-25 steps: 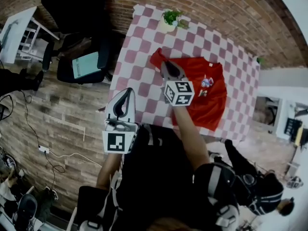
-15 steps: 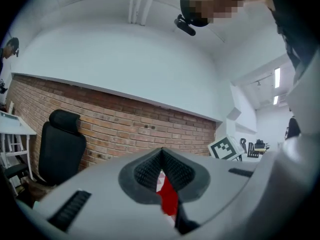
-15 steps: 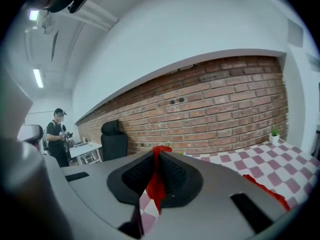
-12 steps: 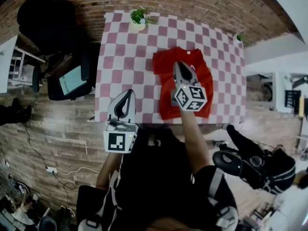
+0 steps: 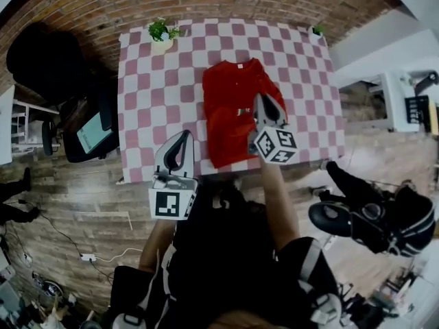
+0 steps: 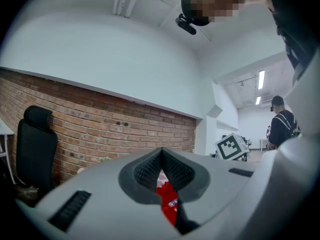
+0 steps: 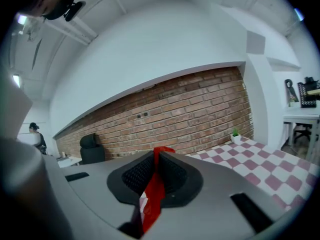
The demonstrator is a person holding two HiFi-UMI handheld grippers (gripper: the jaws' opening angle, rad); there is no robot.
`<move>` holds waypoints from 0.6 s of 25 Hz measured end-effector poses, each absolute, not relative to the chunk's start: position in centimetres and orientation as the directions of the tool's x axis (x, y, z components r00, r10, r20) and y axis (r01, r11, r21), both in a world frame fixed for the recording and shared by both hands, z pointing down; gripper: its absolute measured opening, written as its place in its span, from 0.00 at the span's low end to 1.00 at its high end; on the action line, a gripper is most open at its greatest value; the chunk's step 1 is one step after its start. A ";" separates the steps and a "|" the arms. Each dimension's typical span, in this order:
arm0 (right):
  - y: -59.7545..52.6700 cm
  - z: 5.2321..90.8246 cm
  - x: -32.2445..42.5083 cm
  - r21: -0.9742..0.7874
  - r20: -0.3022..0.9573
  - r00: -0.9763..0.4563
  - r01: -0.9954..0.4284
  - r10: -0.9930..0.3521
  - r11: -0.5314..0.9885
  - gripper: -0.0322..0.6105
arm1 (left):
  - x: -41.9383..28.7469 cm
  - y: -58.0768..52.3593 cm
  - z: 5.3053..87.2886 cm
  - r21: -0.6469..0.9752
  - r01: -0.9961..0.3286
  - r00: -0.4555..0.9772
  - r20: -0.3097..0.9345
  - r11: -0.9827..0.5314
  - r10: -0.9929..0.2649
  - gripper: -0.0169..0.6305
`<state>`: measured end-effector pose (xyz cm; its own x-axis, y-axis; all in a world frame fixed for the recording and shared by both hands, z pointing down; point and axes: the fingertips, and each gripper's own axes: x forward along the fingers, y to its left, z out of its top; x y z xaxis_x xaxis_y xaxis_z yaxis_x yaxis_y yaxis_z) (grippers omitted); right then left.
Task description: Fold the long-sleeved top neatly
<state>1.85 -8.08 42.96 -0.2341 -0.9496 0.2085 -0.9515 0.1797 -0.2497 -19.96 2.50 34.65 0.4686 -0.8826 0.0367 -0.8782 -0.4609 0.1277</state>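
Observation:
The red long-sleeved top [image 5: 230,112] lies on the pink-and-white checked table [image 5: 147,115], narrow and partly folded. My right gripper [image 5: 269,110] hangs over the top's right side, shut on a fold of red fabric [image 7: 154,194] that rises between its pads. My left gripper [image 5: 178,153] hovers at the table's front edge, left of the top and apart from it. Its jaws are shut and hold nothing. A strip of the red top [image 6: 168,206] shows below the left gripper [image 6: 161,156] through the notch under its jaws.
A small potted plant [image 5: 160,33] stands at the table's far left corner. Left of the table are a black office chair [image 5: 41,60] and a stand with a screen [image 5: 89,132]. A person in black [image 5: 374,214] is at the right. A brick wall [image 7: 200,114] lies beyond.
My right gripper has carried the red fabric from the top's left edge across to its right side, and the top now lies narrower. The left gripper stays shut by the table's front edge.

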 end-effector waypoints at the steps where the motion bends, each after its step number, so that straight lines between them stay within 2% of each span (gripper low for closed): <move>1: -7.6 43.1 3.0 -0.252 0.210 -0.223 -0.953 -0.952 0.167 0.10 | -18.9 2.6 34.7 0.127 -0.873 0.479 0.040 -0.471 -0.877 0.03; 9: -3.4 46.5 11.8 -0.293 0.246 -0.130 -0.955 -0.960 0.055 0.10 | -10.9 4.3 35.4 0.118 -0.829 0.555 0.065 -0.546 -0.829 0.03; 15: 0.1 53.4 16.0 -0.320 0.335 -0.069 -0.947 -0.940 -0.045 0.10 | -6.5 5.8 36.5 0.118 -0.805 0.593 0.095 -0.582 -0.800 0.03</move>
<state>16.03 0.05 53.37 -0.0687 -0.9399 0.3346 -0.9465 -0.0445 -0.3196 -6.52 5.81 36.52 0.5926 -0.7998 0.0952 -0.8046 -0.5821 0.1179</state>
